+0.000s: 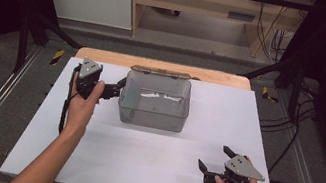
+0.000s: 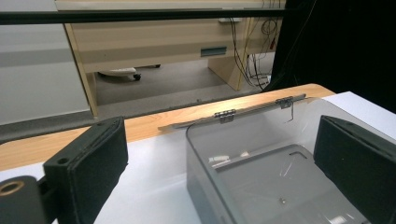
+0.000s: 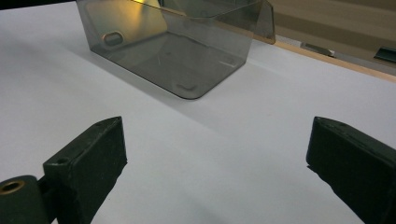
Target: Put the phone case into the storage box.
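Centrally on the white counter [image 1: 149,160] sits a clear grey box [image 1: 154,101], empty, its hinged lid [image 1: 160,72] folded back flat behind it. At its left wall, the left tool [image 1: 113,88] has its jaws spread wide, gripping nothing. Lower right, well apart, the right tool [image 1: 213,157] rests with jaws wide, also empty. Opening looks done; anything further seems not yet begun.

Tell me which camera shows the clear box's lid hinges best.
The left gripper view: both metal hinges sit close along the box back edge. The high view shows the folded-back lid without hinge detail; the right gripper view shows the box front and part of the lid.
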